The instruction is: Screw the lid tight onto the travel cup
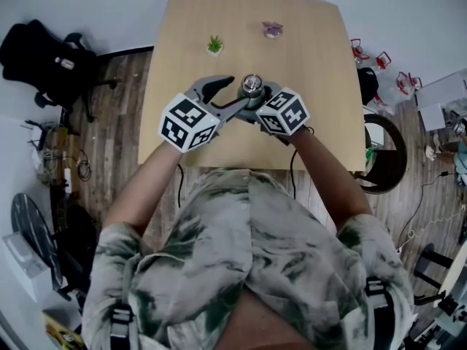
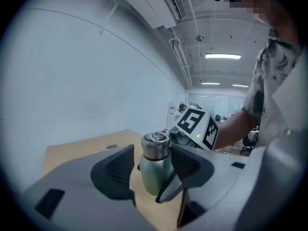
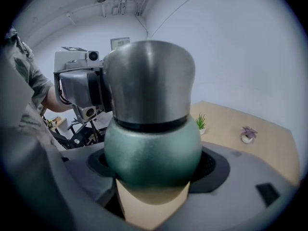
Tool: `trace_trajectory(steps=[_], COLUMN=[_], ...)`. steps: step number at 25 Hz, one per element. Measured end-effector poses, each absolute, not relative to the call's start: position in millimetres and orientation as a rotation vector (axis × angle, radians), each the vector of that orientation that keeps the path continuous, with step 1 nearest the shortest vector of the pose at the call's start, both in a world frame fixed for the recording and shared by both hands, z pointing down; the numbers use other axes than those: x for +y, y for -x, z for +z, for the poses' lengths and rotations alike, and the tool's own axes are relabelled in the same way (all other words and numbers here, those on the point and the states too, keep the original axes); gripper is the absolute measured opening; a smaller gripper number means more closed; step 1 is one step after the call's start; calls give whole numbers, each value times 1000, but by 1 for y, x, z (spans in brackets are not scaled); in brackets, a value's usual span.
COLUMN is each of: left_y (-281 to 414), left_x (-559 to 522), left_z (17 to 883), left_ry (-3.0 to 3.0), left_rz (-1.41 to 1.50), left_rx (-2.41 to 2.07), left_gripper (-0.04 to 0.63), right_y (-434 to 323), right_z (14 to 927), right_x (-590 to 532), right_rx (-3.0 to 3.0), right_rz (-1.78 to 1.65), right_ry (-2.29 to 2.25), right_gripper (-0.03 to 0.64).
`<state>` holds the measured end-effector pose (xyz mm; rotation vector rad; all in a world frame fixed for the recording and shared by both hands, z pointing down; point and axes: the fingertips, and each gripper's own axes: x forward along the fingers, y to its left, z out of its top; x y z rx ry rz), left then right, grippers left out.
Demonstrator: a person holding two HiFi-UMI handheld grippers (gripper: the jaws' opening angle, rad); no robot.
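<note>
Travel cup [image 1: 252,90] stands upright near the middle of the wooden table [image 1: 182,42] in the head view. There we look down on its steel lid [image 1: 252,84], with the left gripper [image 1: 232,95] and the right gripper [image 1: 261,99] meeting round it. Only here do we see the whole tabletop, with a small green plant [image 1: 214,45] and a purple plant [image 1: 273,29] well beyond the cup. The left gripper view gives us what the head view cannot: the cup stands between that gripper's spread jaws, and a clear gap shows between the cup and one of its pads [image 2: 118,170], so we read this gripper as released. The right gripper's marker cube [image 2: 197,126] shows just behind the lid. In the right gripper view the cup fills the frame, its rounded, matte green body wedged between the pads, which grasp it. A dark band divides the body from the brushed steel lid seated on top.
</note>
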<state>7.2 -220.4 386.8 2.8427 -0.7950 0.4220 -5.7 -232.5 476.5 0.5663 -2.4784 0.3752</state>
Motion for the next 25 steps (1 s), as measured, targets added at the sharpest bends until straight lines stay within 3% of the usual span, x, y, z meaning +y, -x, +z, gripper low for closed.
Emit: trace_trajectory(steps=[25], left_y=[-22], left_x=[-231], left_z=[389], left_ry=[-2831], left_rz=[391], left_rx=[-928], left_gripper=[236], right_y=[16], right_z=[479], right_x=[-231], right_rx=[-2489], right_rz=[401], right_ry=[-579], right_gripper=[407])
